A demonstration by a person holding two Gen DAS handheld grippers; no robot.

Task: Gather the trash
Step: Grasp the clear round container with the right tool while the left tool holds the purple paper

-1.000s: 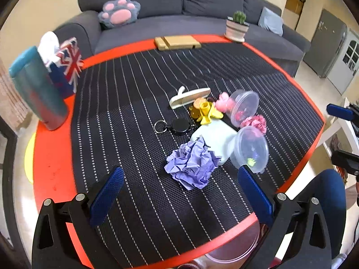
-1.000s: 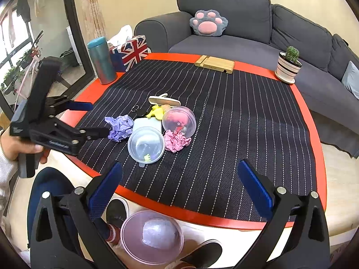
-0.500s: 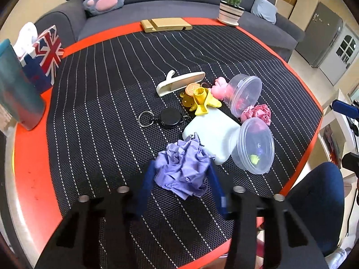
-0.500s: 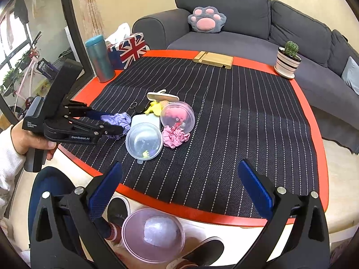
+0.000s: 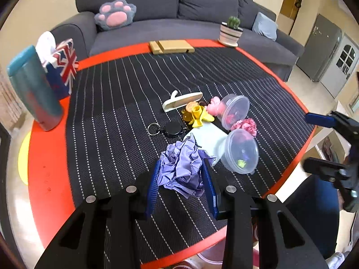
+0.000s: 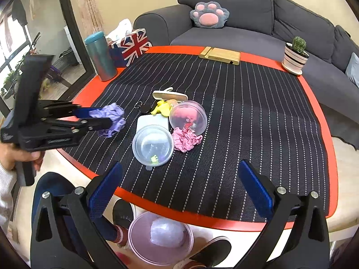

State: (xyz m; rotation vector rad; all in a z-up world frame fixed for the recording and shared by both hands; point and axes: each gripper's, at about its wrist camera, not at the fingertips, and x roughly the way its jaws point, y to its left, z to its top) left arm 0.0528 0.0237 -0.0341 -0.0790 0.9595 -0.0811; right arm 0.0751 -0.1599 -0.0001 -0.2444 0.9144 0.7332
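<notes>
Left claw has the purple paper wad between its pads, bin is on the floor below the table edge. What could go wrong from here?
1. The left claw, whose jaws have just been closing, pinches the crumpled purple paper only by loose folds; it may slip out on the way to the pink bin.
2. The wad lies against the pale flat box and clear round container; lifting could drag or nudge them.
3. The bin sits partly under the table rim, so a drop could miss.
</notes>
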